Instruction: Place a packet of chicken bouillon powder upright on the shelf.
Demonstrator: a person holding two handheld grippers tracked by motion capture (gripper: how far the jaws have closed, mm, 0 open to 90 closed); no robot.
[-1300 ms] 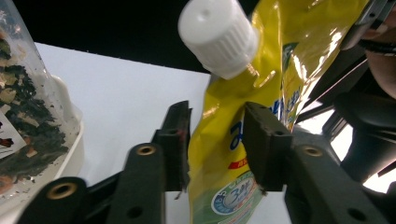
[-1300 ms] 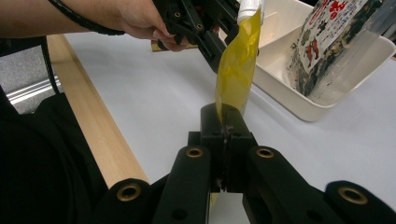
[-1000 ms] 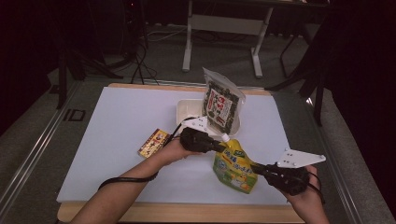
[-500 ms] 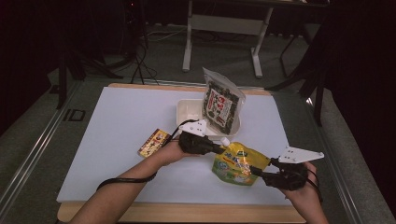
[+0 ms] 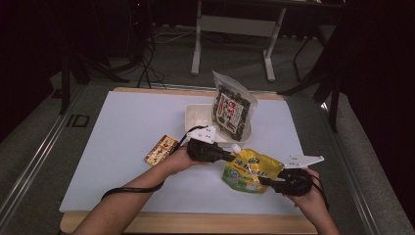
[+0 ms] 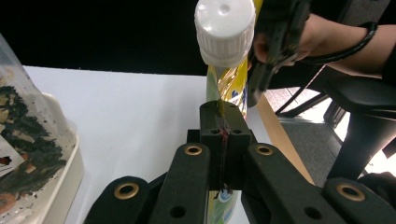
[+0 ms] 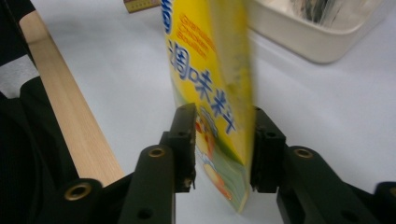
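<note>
On the white table (image 5: 122, 147) a cream tray (image 5: 198, 116) holds a leaning bag of dried seaweed snack (image 5: 232, 110), with a small red and yellow packet (image 5: 161, 150) lying well to its left. The yellow spouted seasoning pouch (image 5: 250, 169) sits near the front edge between the two grippers. The left gripper (image 5: 228, 156) is clamped tight on the pouch's edge just under its white cap (image 6: 225, 29), while the right gripper (image 5: 264, 181) has its jaws around the pouch's bottom corner, just closing, one pad touching and the other slightly off

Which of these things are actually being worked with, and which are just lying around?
In use:
yellow spouted pouch
left gripper, shut on the pouch's edge below the cap
right gripper, jaws around the pouch's far end

Lying about:
seaweed snack bag
white tray
small snack packet
</note>
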